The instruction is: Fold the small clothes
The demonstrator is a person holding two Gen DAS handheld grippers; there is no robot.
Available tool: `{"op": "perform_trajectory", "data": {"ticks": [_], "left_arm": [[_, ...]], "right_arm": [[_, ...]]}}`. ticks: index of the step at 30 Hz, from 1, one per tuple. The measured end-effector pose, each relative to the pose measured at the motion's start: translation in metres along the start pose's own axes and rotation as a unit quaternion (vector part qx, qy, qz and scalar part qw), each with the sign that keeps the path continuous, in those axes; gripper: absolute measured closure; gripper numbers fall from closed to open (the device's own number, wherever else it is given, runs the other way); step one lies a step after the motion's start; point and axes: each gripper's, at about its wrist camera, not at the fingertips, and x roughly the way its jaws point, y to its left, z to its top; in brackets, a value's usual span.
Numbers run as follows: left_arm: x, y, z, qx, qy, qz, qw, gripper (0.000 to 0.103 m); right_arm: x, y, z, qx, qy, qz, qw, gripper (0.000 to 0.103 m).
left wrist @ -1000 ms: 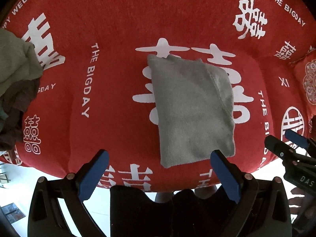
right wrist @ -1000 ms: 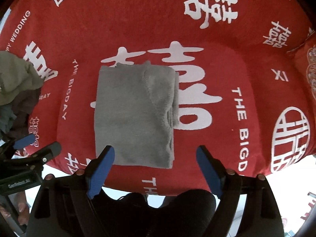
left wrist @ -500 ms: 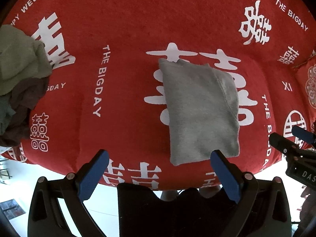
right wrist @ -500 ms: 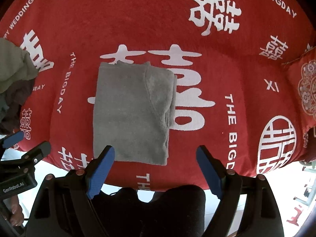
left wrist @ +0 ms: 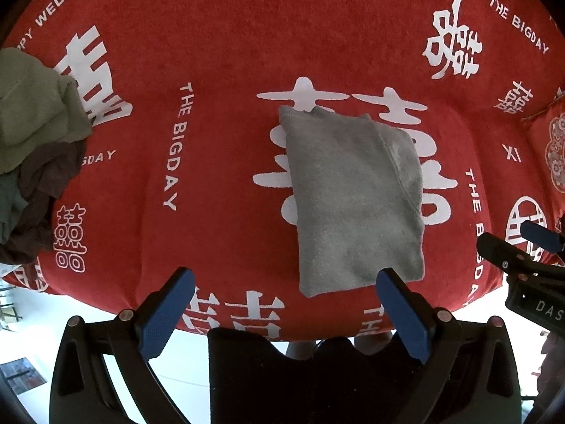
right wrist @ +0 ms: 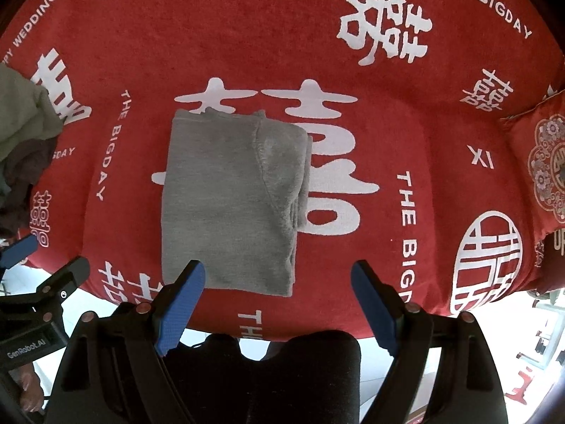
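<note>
2 grippers hang above a red cloth [left wrist: 229, 53], both spread wide and holding nothing. At far left, 1 heap of unfolded clothes [left wrist: 31, 134] waits, probably set aside for later turns: 3 pieces show, green, brown and teal. The left gripper [left wrist: 282, 314] hovers off the near edge. At centre, 1 grey garment [left wrist: 353, 205] lies folded flat, seemingly finished. The right gripper [right wrist: 279, 307] hovers over the garment's near edge, apart from it.

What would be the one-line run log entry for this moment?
left gripper: open, empty | right gripper: open, empty | grey cloth: folded, on red cover
</note>
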Motion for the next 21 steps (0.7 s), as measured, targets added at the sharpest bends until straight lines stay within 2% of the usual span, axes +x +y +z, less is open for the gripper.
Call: {"op": "perform_trajectory", "data": {"ticks": [21], "left_arm": [[0.0016,0.0001,-0.0013,-0.004,0.004,0.005,1.0000,0.000]], "right_arm": [[0.0017,-0.0024,-0.0007,0.006,0.003,0.003,1.000,0.016]]}}
